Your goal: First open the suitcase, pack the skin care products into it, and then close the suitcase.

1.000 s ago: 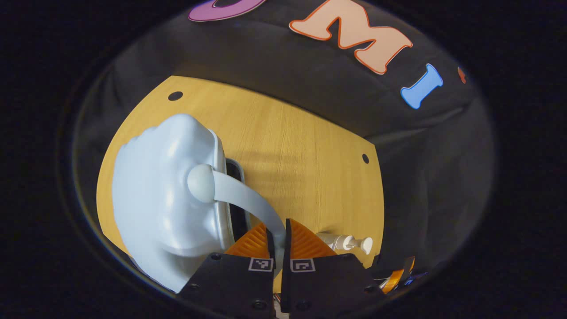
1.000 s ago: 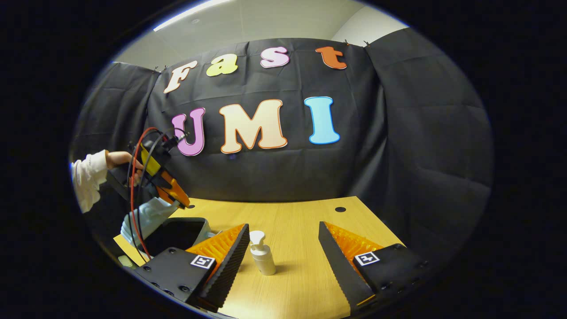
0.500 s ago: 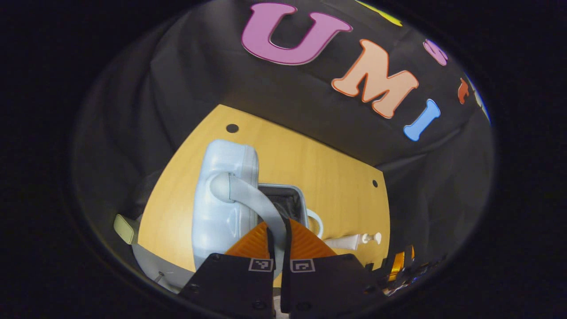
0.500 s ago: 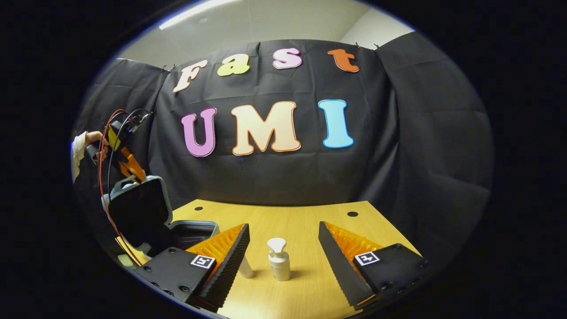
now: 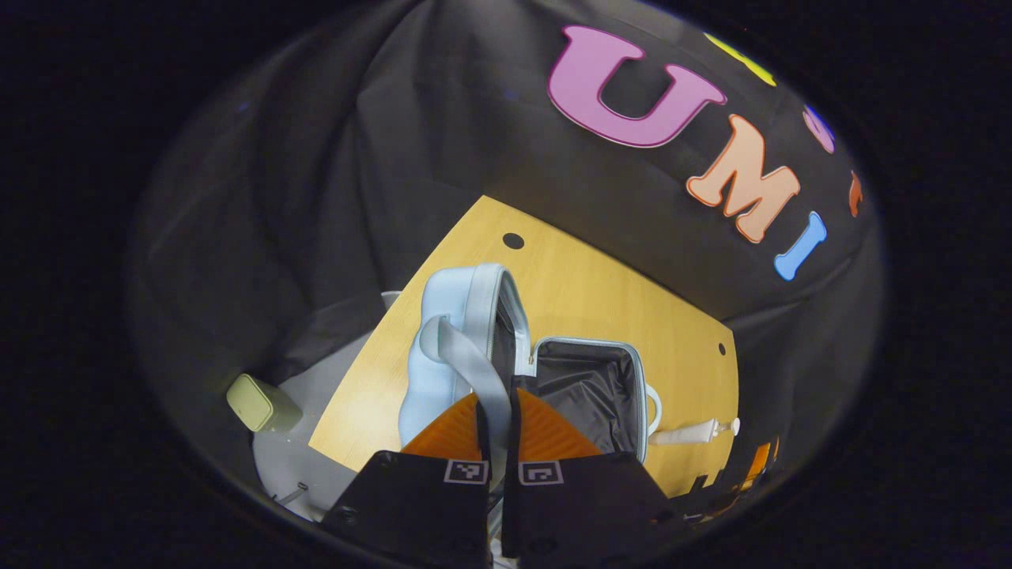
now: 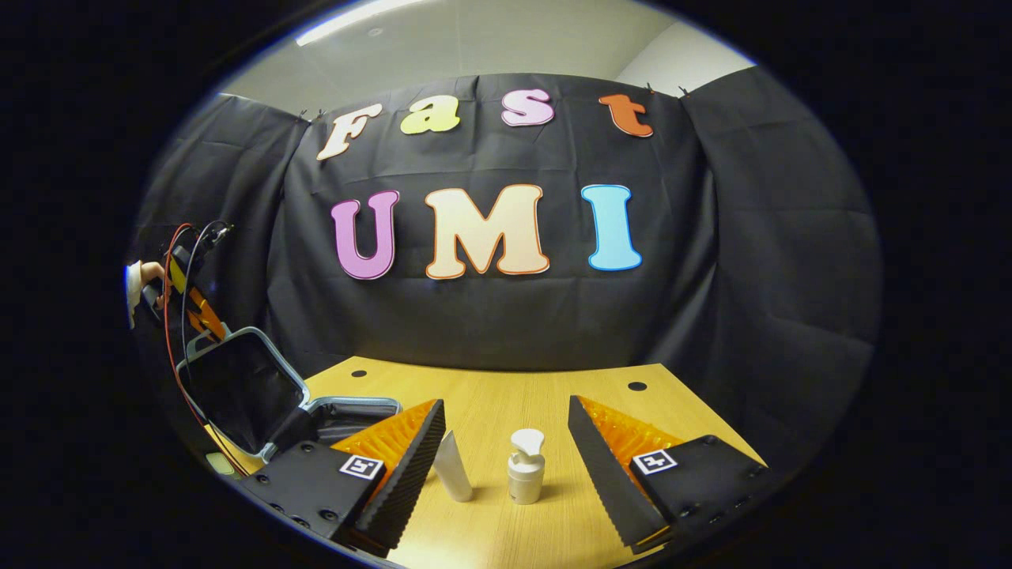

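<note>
A pale blue suitcase (image 5: 443, 340) lies open on the wooden table (image 5: 585, 292), its lid raised upright and its dark lining (image 5: 585, 391) exposed. My left gripper (image 5: 496, 411) is shut on the lid's handle strap (image 5: 466, 359). In the right gripper view the raised lid (image 6: 241, 387) stands at the left, with a hand and the other gripper (image 6: 190, 296) above it. My right gripper (image 6: 506, 450) hangs open over the table, with a white pump bottle (image 6: 526, 476) and a white tube (image 6: 453, 468) standing between its fingers, untouched. The pump bottle (image 5: 696, 431) also lies to the right of the case.
A pale green box (image 5: 261, 403) sits on a grey surface beyond the table's left edge. The table has round cable holes (image 5: 513, 240) near its back corners. Bare wood lies behind the bottle (image 6: 545, 395).
My left gripper has pulled the handle up and back, swinging the lid from partly raised to upright. The right gripper has shifted left, bringing the tube into view beside the pump bottle.
</note>
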`<state>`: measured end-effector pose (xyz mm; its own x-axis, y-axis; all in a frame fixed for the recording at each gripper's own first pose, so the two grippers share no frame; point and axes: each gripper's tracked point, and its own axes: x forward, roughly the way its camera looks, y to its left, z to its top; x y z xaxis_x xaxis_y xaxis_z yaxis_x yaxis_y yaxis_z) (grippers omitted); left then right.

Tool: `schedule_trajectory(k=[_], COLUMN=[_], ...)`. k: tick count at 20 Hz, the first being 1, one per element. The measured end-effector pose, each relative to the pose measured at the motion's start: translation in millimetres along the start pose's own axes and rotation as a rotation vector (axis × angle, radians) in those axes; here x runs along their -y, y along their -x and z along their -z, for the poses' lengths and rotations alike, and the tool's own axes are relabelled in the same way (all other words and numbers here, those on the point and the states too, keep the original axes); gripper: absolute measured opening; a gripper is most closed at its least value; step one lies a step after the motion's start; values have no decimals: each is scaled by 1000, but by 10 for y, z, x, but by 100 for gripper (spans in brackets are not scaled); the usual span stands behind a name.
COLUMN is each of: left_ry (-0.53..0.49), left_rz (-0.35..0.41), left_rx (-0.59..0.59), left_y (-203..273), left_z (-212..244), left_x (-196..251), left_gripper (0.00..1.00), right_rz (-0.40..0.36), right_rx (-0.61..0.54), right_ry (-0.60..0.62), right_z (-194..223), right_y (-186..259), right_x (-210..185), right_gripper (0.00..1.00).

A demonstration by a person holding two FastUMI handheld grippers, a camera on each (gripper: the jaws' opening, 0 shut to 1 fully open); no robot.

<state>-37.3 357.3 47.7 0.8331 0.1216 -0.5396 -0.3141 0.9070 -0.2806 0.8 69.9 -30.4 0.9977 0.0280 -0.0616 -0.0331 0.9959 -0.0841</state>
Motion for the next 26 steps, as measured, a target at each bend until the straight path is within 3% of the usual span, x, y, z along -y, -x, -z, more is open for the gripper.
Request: schedule_trajectory(k=[8,13,17,21,22,23,24,26], left_ry=[227,361,440,488,434,388,363,348], left_rz=[163,310,368,359,247,179,158,166], left_rx=[3,23,55,82,97,75,19,16], left_y=[-225,-398,-536,-646,-701,-826,-849,-800], left_z=[184,352,449,549,615,738,951,989], left_x=[-796,-1187,-1423,-1606,-1869,-2008,-2066,-2058], left_gripper=[0,0,0,0,4,1,4,9], right_rz=[26,1,-36,-57,-60,-65,-67,-69], right_rx=[-19,-42,-61,-76,-83,-88,-93,-107], right_ry=[0,32,54,55,54,52,52,55], right_z=[3,42,103,151,179,205,221,271], right_y=[33,13,26,48,57,66,66,64], right_x=[-150,-341,-546,-657,-673,-683,-697,-704], right_gripper=[98,98,96,99,99,99,99,99])
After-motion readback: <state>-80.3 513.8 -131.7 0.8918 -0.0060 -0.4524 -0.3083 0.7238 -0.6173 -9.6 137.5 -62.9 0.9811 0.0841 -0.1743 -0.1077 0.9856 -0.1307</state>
